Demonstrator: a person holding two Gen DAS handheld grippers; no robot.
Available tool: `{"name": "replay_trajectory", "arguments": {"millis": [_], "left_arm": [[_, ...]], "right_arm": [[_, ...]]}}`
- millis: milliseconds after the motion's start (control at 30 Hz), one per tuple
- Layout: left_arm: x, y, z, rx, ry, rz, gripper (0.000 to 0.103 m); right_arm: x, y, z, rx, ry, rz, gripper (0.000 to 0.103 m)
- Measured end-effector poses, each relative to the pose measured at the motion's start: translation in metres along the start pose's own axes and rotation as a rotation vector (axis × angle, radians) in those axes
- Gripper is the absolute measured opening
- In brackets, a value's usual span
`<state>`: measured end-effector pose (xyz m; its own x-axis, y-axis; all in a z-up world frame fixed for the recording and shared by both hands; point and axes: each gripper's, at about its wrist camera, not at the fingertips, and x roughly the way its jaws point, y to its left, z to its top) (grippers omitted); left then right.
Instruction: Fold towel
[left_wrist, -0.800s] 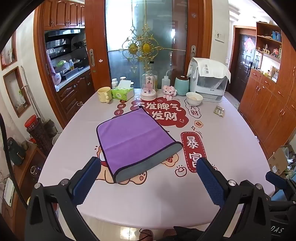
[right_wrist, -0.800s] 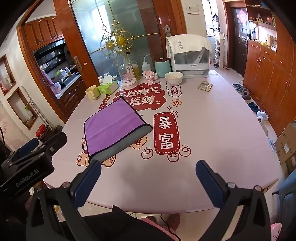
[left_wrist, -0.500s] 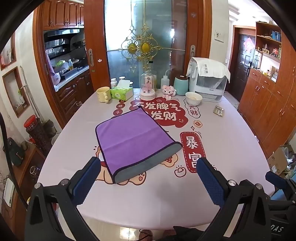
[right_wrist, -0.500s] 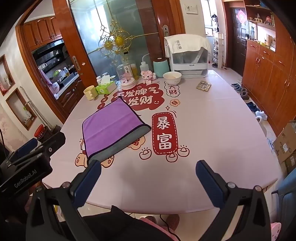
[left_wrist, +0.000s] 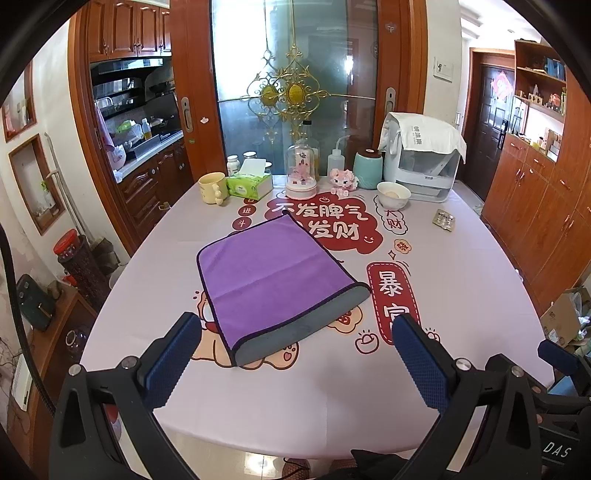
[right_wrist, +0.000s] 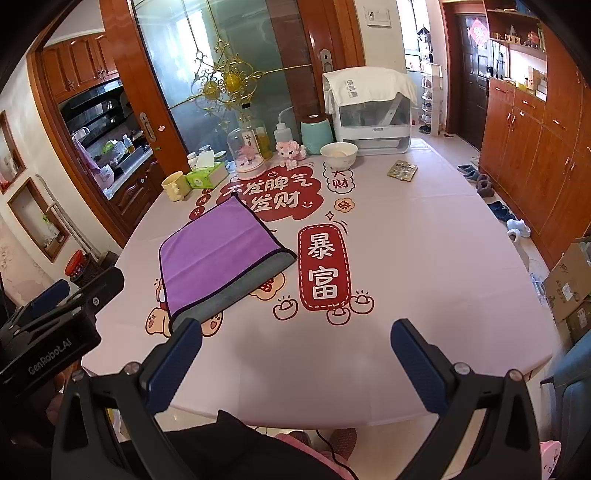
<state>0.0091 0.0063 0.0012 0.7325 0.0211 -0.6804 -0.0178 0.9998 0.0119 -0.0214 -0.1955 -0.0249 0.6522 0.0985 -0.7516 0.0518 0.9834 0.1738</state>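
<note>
A purple towel (left_wrist: 269, 273) with a grey underside lies folded in half on the pink tablecloth, its grey fold edge toward me. It also shows in the right wrist view (right_wrist: 218, 251), left of centre. My left gripper (left_wrist: 295, 354) is open and empty, held above the near table edge, just short of the towel's grey edge. My right gripper (right_wrist: 295, 354) is open and empty, near the table's front edge, to the right of the towel. The left gripper's body (right_wrist: 55, 332) shows at the lower left of the right wrist view.
At the table's far side stand a yellow mug (left_wrist: 212, 188), a green tissue box (left_wrist: 249, 184), a glass dome (left_wrist: 301, 173), a pink toy (left_wrist: 343, 181), a teal canister (left_wrist: 367, 170), a white bowl (left_wrist: 393, 194) and a white appliance (left_wrist: 424, 166). A blister pack (left_wrist: 443, 219) lies to the right.
Both grippers have drawn back and risen slightly, so the towel looks a little farther away. The towel has not moved. Both grippers stay open.
</note>
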Motion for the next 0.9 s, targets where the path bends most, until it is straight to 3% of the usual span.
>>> {"name": "replay_trajectory", "arguments": {"millis": [900], "left_arm": [[-0.0002, 0.0010, -0.0021, 0.003, 0.010, -0.028, 0.102]], "right_arm": [[-0.0067, 0.0097, -0.0033, 0.002, -0.006, -0.049, 0.102]]}}
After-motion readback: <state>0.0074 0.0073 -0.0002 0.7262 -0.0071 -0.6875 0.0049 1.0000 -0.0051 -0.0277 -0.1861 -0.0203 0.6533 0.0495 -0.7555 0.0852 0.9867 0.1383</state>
